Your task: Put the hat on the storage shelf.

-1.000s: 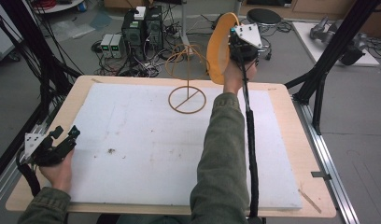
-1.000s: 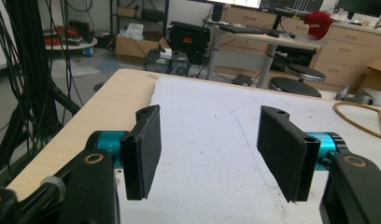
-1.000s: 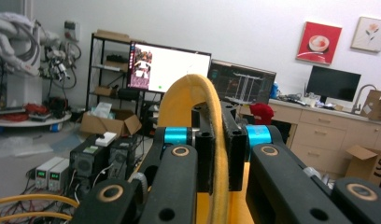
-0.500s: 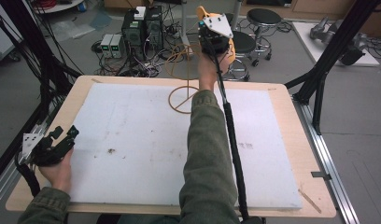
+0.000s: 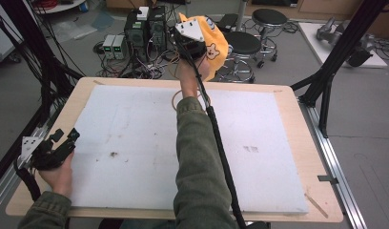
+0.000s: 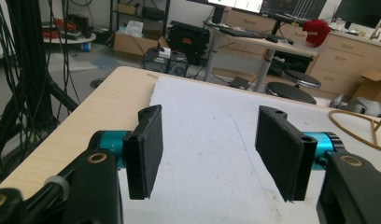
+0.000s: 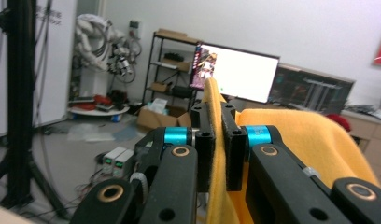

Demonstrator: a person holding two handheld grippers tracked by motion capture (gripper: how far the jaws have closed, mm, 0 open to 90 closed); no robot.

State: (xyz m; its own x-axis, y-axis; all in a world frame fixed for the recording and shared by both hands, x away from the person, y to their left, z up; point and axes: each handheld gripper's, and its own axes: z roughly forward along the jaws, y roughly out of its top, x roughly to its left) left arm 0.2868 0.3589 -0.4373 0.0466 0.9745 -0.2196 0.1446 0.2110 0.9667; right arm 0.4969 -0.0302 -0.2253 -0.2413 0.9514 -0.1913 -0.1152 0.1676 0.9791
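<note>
My right gripper is raised beyond the far edge of the table, its jaws closed tight on a yellow cloth cap with a small bear print. In the right gripper view the cap's fabric runs up between the 2 black pads as a thin edge and billows out to the right; I cannot tell which way its brim points. From the high view the cap hangs on the far side of the gripper, above the floor and the stools, clear of the white foam mat on the wooden table. My left gripper sits at the near left corner, jaws spread wide and empty, as its own view shows. That view also catches the thin wooden ring stand at the mat's far side, which my sleeve mostly covers from above
</note>
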